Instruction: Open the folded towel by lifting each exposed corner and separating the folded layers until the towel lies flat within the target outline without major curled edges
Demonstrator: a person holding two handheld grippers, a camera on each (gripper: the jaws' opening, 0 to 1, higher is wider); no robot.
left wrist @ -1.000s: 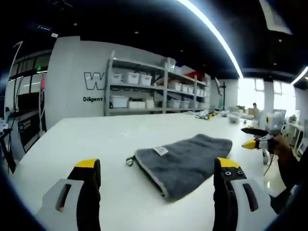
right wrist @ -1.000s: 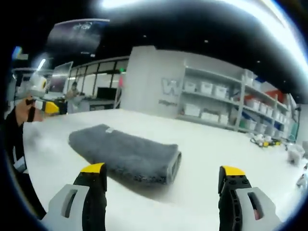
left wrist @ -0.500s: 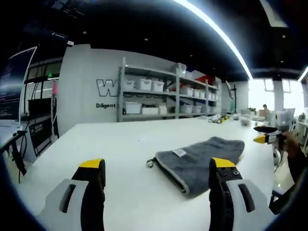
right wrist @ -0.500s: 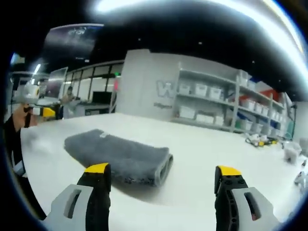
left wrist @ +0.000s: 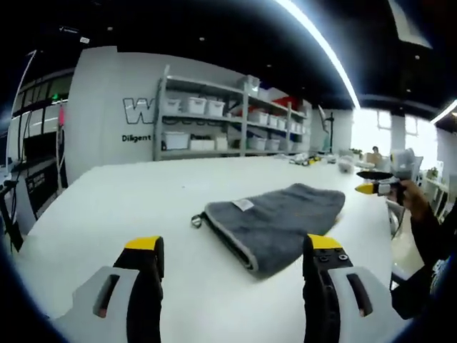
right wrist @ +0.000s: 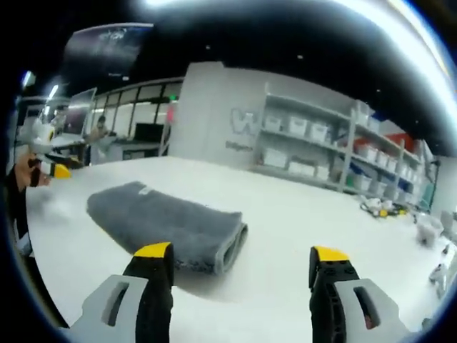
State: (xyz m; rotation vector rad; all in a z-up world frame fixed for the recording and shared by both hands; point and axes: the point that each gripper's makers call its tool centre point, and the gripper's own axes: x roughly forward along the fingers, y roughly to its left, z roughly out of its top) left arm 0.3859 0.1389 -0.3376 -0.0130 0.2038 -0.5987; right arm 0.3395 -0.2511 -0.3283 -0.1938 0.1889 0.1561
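The left gripper (left wrist: 232, 250) is held just above the white table (left wrist: 107, 207) with its two yellow-tipped jaws wide apart and nothing between them. In the left gripper view the gray towel (left wrist: 275, 221) lies folded on the table just past the jaws, a bit to the right of the middle. A small white tag (left wrist: 243, 205) sits on top of it near its left end, and a little loop (left wrist: 196, 221) sticks out at that end. The right gripper (right wrist: 241, 257) also has its jaws wide apart and holds nothing. In the right gripper view the towel (right wrist: 168, 225) lies ahead and to the left of the jaws, and its thick folded edge faces the camera. Neither gripper touches the towel. Far behind the table stand shelves (left wrist: 214, 125) with white bins (left wrist: 194, 105), next to a gray wall (left wrist: 100, 121) with big letters on it.
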